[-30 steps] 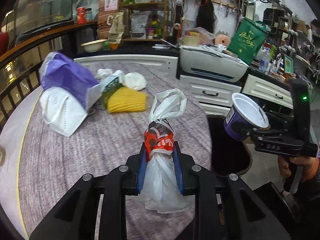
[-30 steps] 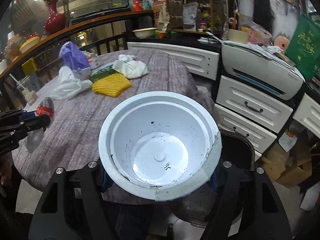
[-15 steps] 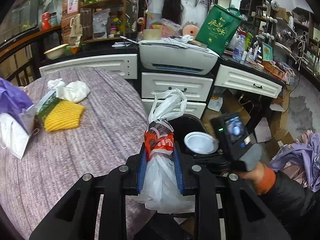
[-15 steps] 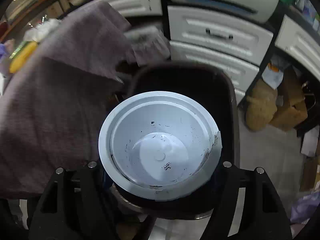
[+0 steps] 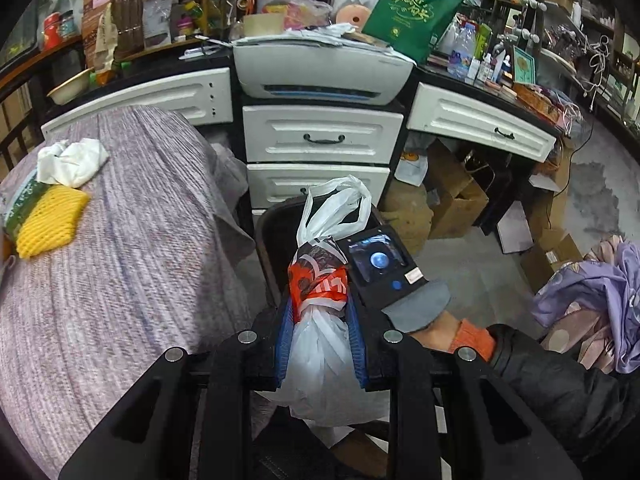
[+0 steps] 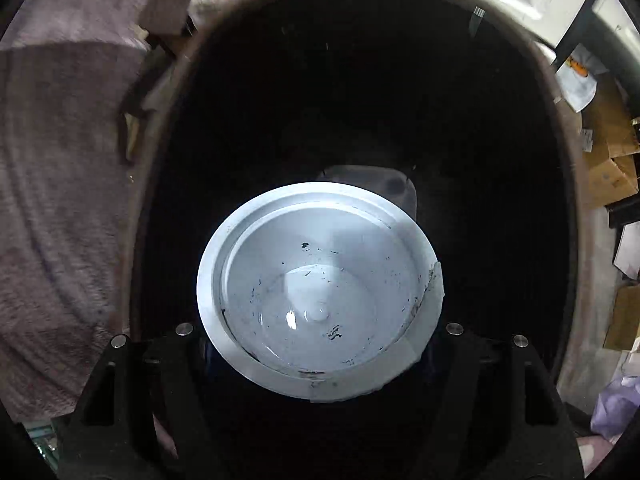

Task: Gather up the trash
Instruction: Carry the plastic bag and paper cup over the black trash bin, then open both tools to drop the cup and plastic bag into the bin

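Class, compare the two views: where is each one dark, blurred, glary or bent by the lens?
Left wrist view: evenly lit and sharp on the plastic bag; fisheye curves the drawers; the tablecloth smears slightly. Right wrist view: the trash bin interior is nearly black; the white cup is bright with a small glint; the edges blur.

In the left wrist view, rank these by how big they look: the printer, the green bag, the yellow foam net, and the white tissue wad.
1. Printer, clearly largest.
2. Green bag.
3. Yellow foam net and white tissue wad look about alike, so no ranking; both sit nearer the camera than the printer and bag, so apparent size may mislead.
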